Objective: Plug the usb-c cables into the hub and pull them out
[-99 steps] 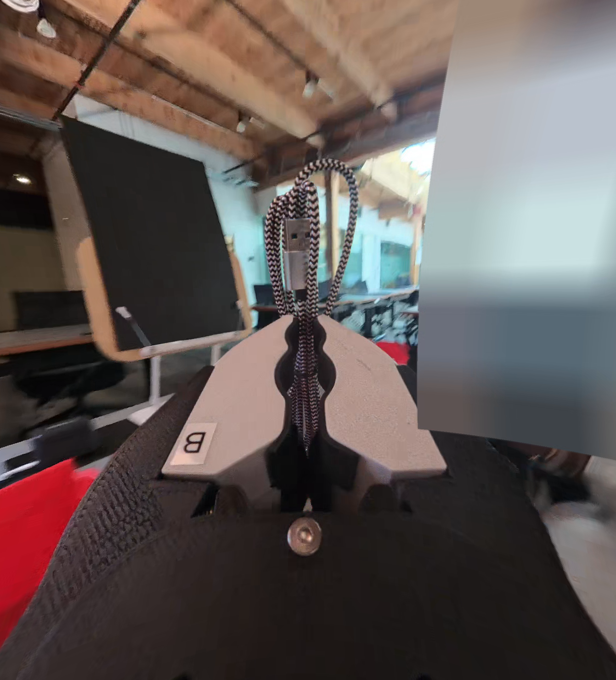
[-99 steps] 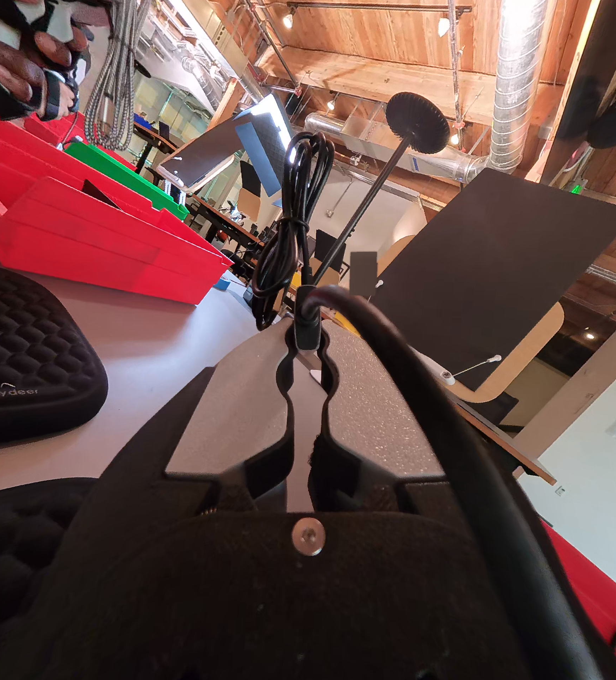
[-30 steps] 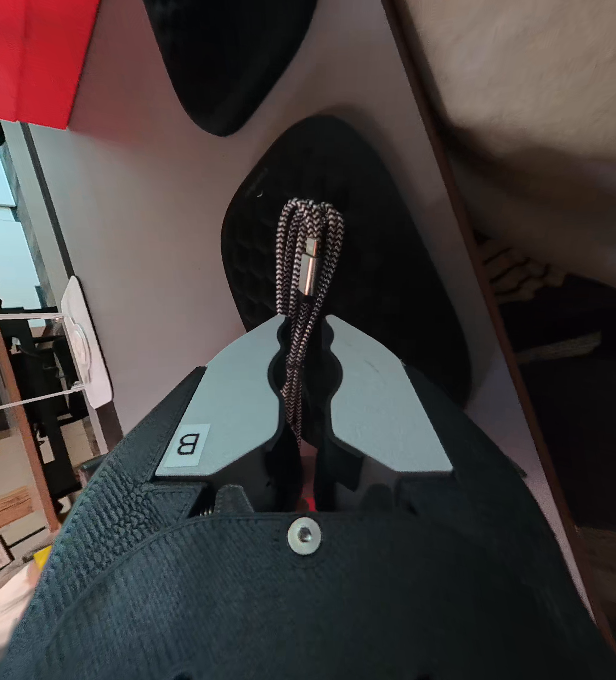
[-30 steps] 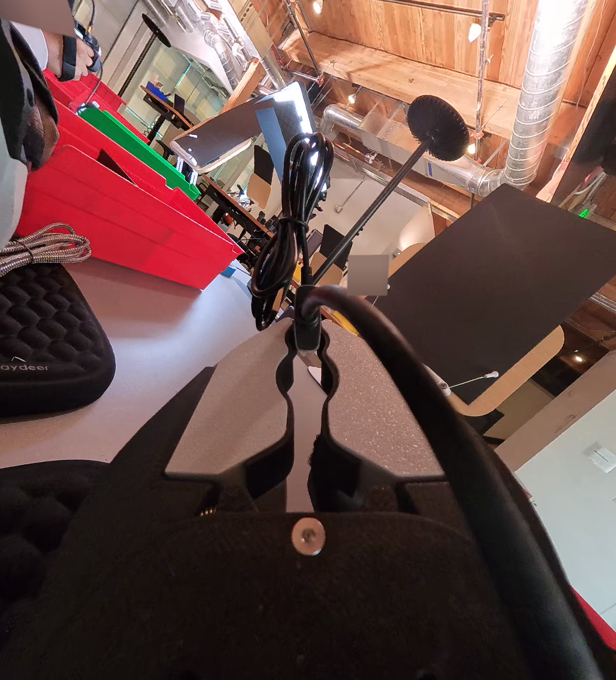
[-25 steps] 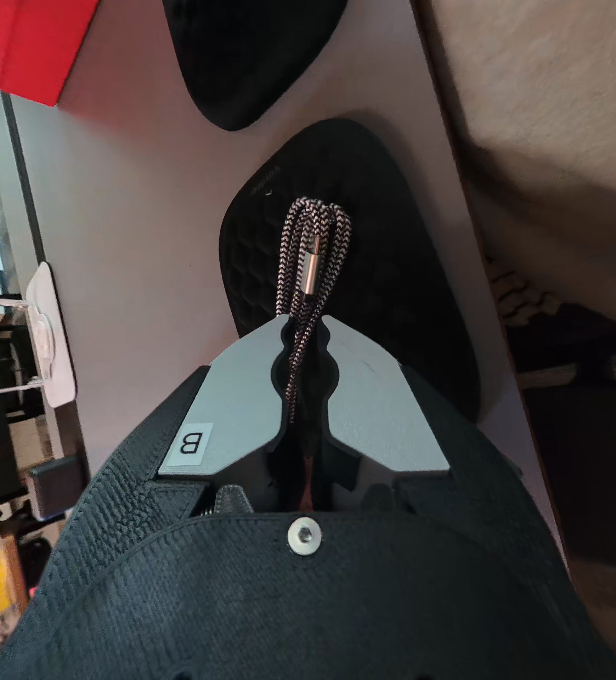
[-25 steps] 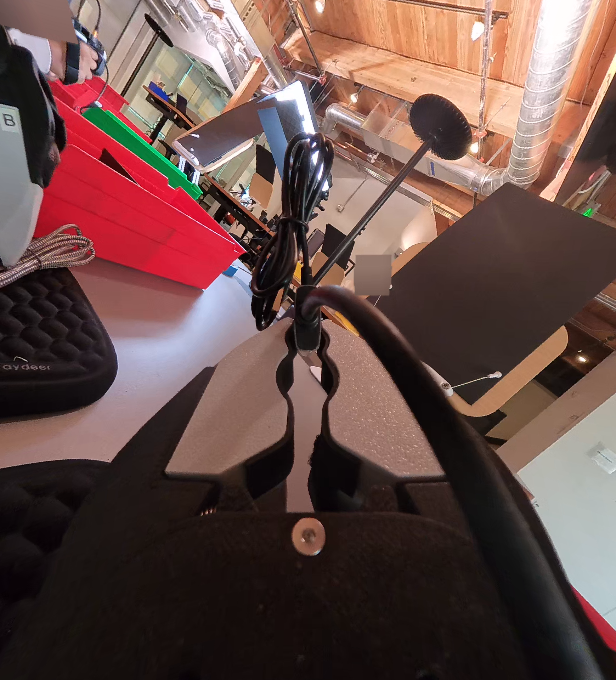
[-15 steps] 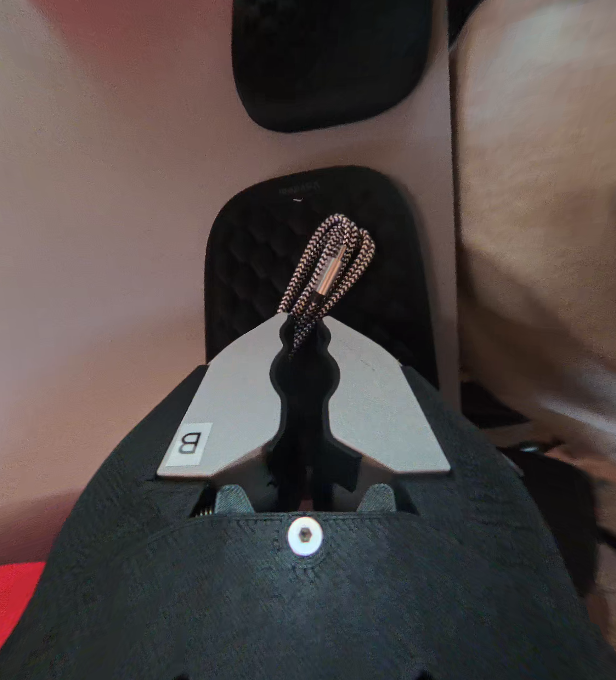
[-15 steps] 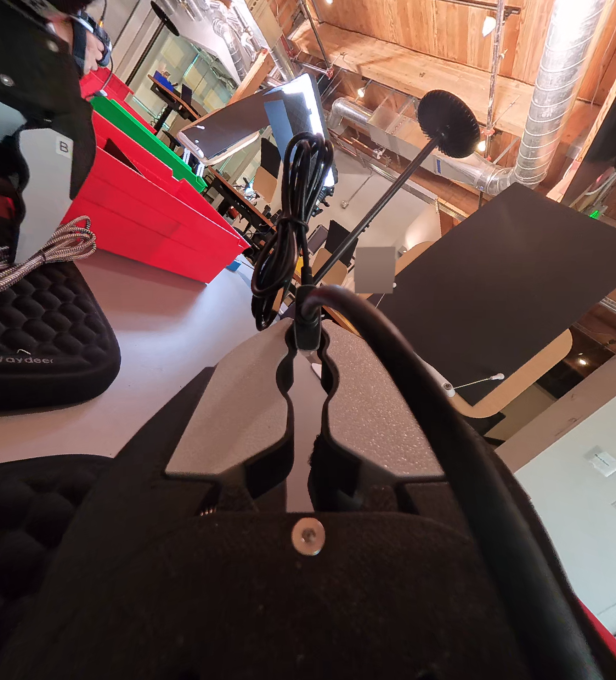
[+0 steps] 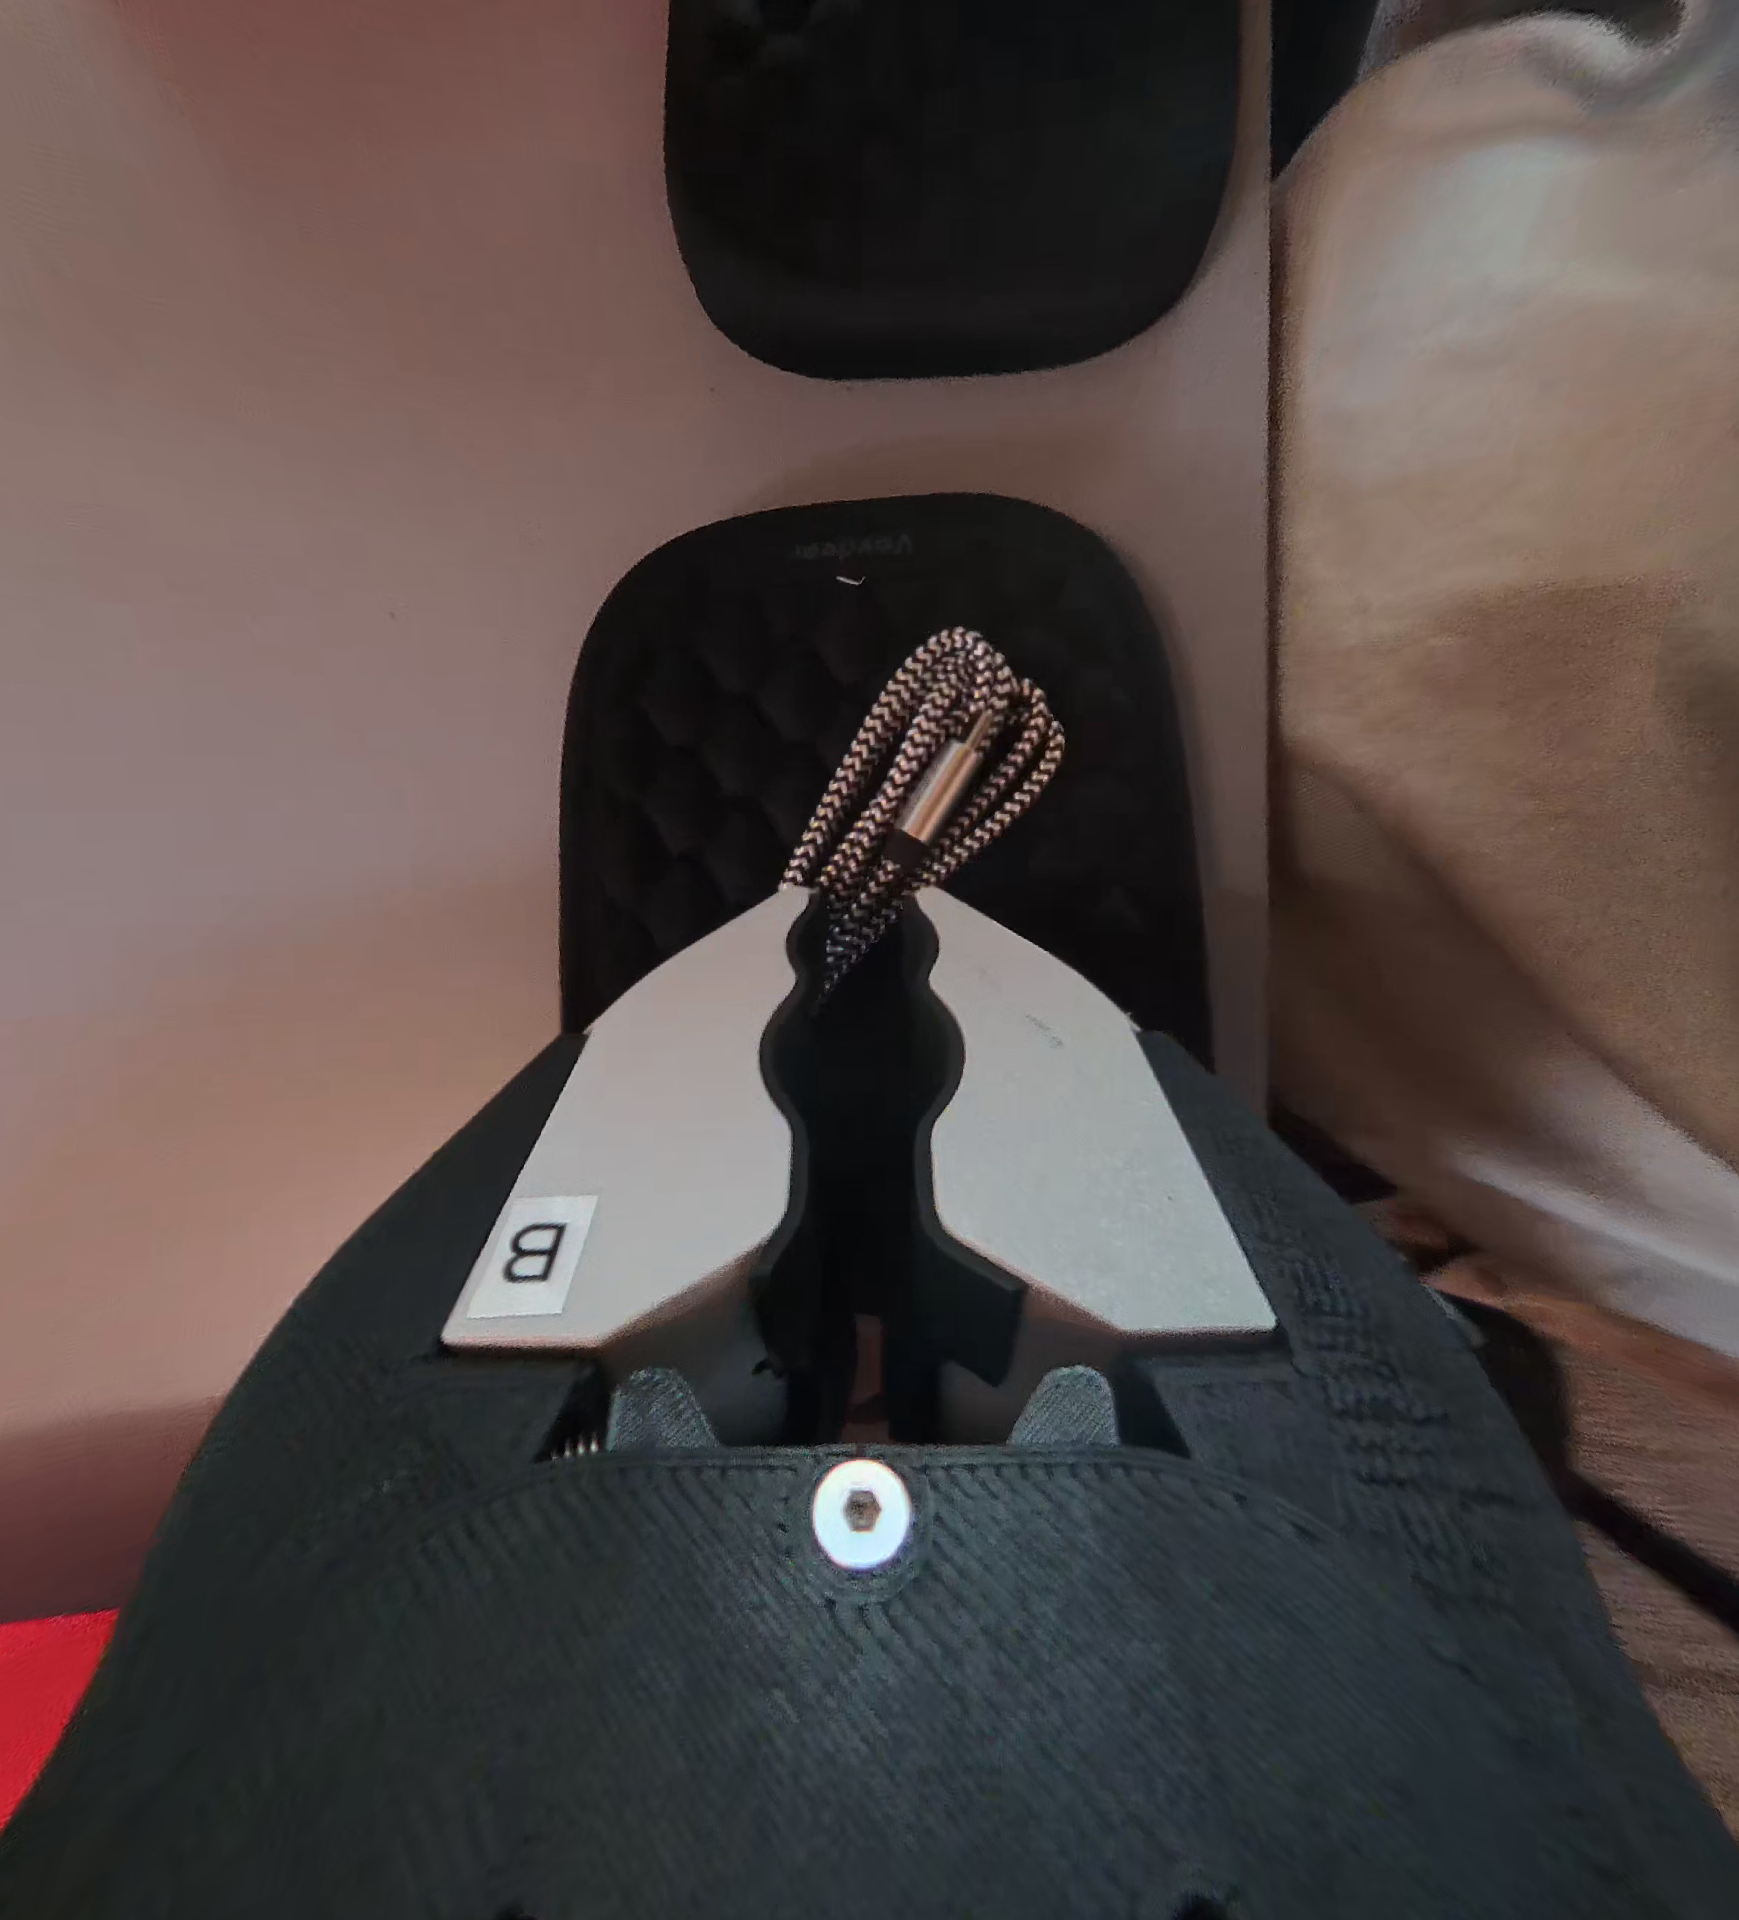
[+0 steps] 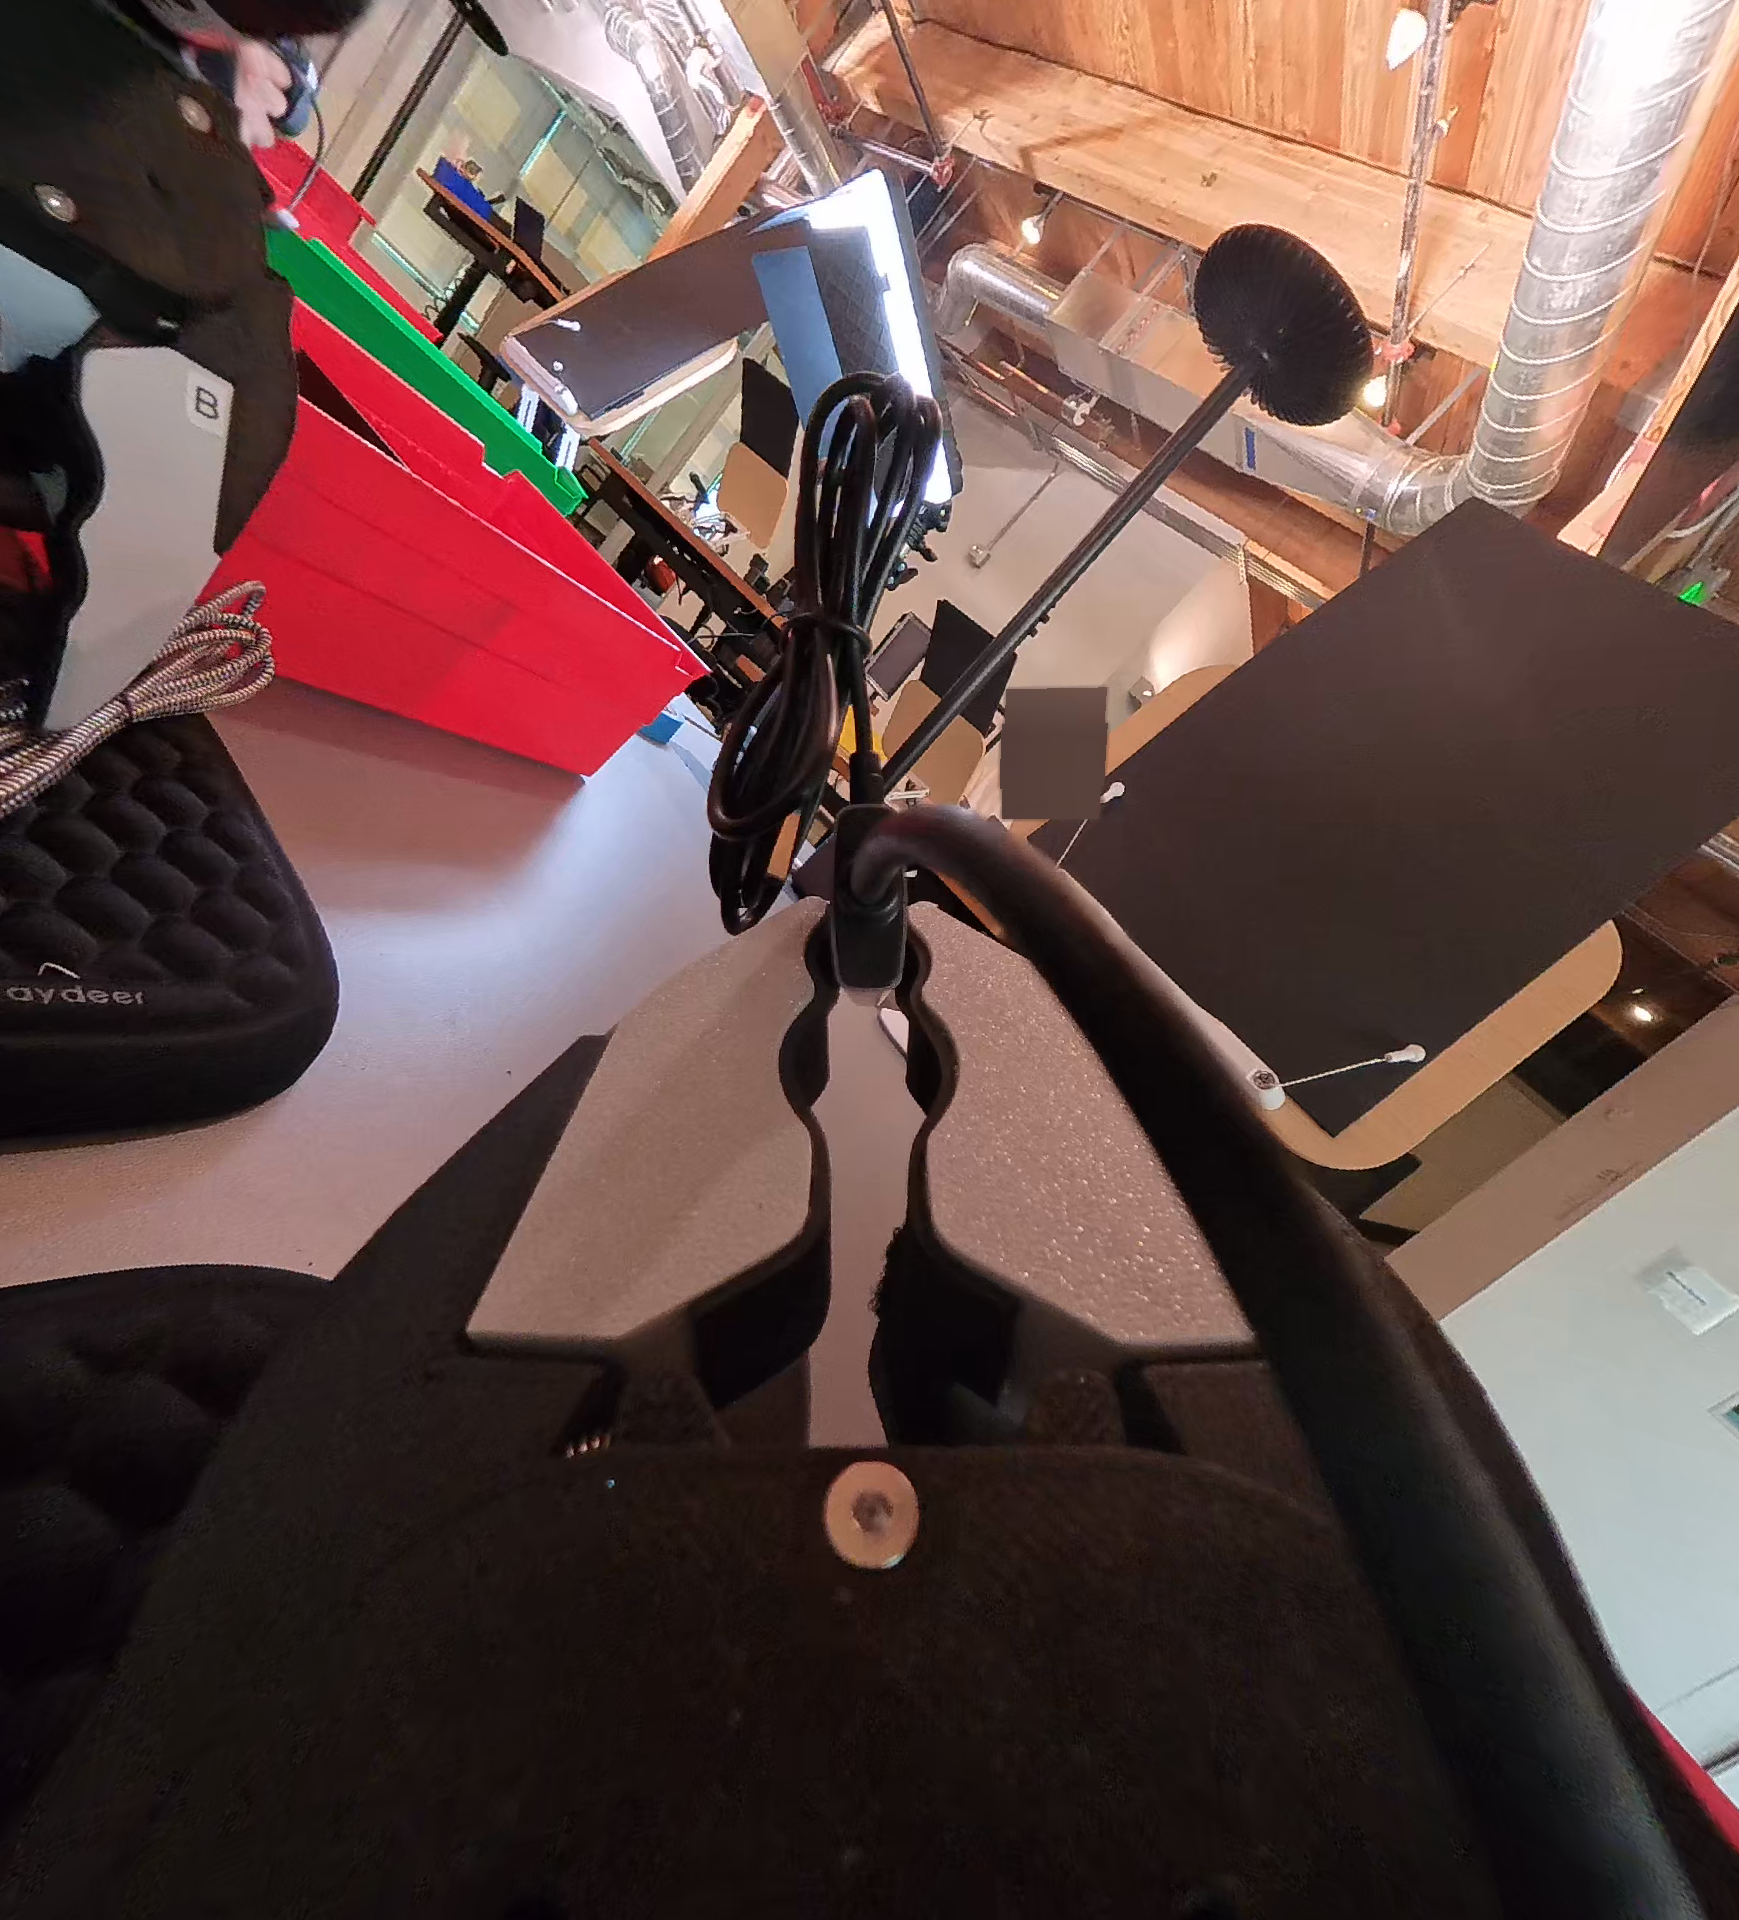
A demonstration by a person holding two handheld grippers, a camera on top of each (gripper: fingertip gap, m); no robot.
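While your left gripper is parted over the braided, bundled usb-c cable on the black quilted pad near the bench edge, your right gripper pinches the black cable's plug, whose dangling coil may snag.

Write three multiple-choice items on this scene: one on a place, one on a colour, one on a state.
1. The black-and-white braided cable bundle rests:
A. on the floor
B. on the black honeycomb-padded mat
C. on a chair

2. The plastic bin behind the red plastic bins is:
A. blue
B. yellow
C. green

3. The right claw is:
A. shut on the plug of the black smooth coiled cable
B. open and empty
C. shut on a pen

Answers: B, its loops lie on the padding; C, a green rim shows above the red; A, the plug sits pinched between the fingertips.
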